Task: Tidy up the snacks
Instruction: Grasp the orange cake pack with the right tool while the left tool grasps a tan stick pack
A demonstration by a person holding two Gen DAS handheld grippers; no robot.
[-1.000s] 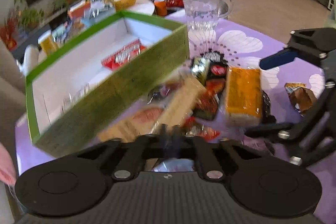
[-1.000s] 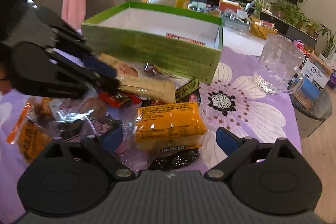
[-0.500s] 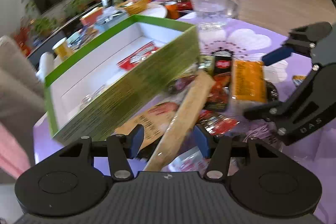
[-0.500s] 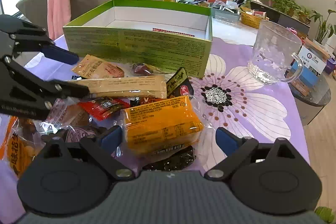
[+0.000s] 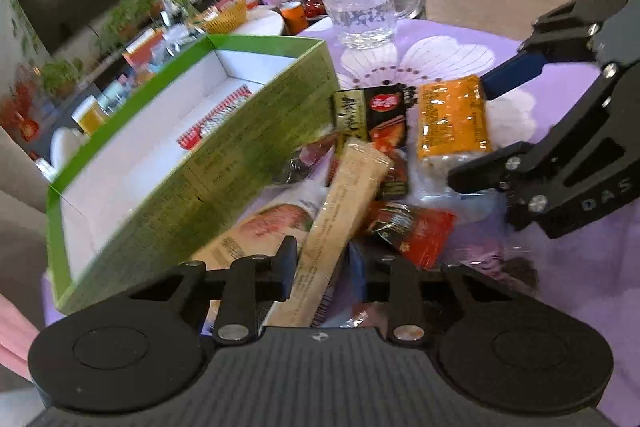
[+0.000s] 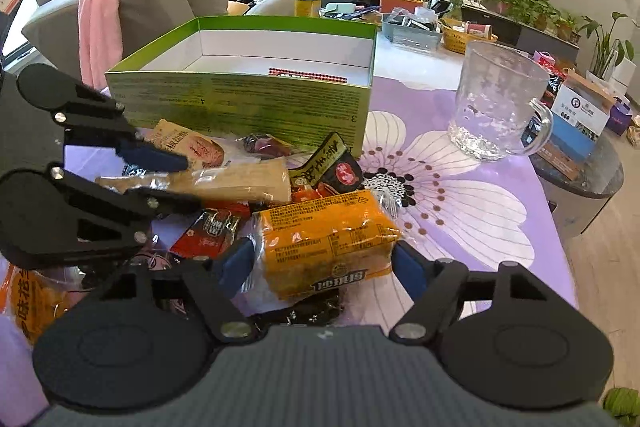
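A green box (image 5: 248, 143) with a white inside stands on the purple flowered cloth; a red-striped packet (image 5: 212, 119) lies in it. The box also shows in the right wrist view (image 6: 240, 103). Several snack packets are heaped in front of it. My left gripper (image 5: 324, 275) has its fingers on both sides of a long tan bar (image 5: 340, 211), also seen in the right wrist view (image 6: 240, 179). My right gripper (image 6: 320, 263) has its blue fingers against both ends of an orange packet (image 6: 324, 239), which also shows in the left wrist view (image 5: 452, 119).
A glass mug (image 6: 496, 107) stands on the cloth to the right of the box. A grey sofa with a pink cloth (image 6: 104, 7) is behind on the left. Black-and-red packets (image 5: 384, 115) and a red one (image 5: 416, 235) lie in the heap.
My left gripper opened half a second ago and has now closed in on the tan bar. My right gripper has moved forward and narrowed around the orange packet.
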